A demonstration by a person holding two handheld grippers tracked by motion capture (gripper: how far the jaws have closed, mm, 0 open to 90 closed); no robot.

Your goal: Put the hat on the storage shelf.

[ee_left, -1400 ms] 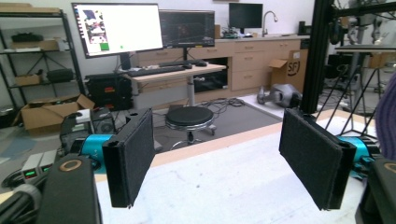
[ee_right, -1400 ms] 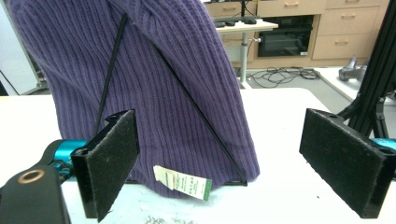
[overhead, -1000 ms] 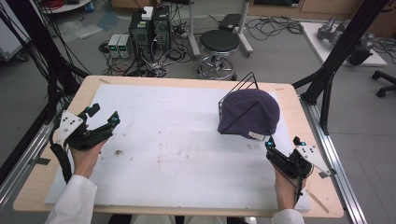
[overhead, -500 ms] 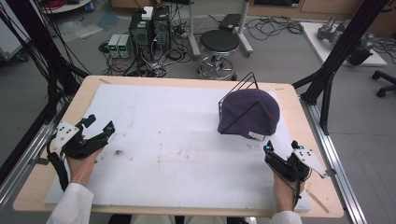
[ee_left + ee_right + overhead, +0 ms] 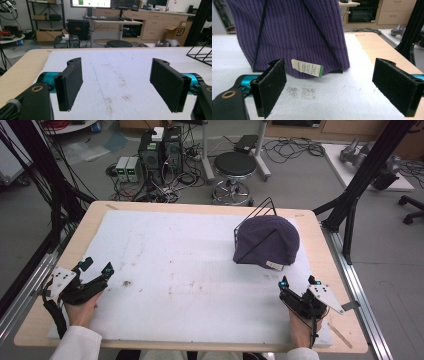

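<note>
We see a purple knit hat (image 5: 267, 240) draped over a black wire stand (image 5: 255, 217) near the far right corner of the desk (image 5: 60, 270), on its white mat (image 5: 175, 260); a white label (image 5: 307, 67) hangs at the hat's near hem. The right gripper (image 5: 299, 282) rests near the desk's near right corner, fingers (image 5: 270, 87) released and empty, facing the hat but apart from it. The left gripper (image 5: 97, 268) sits by the left edge, fingers (image 5: 70, 82) likewise spread, grasping nothing.
</note>
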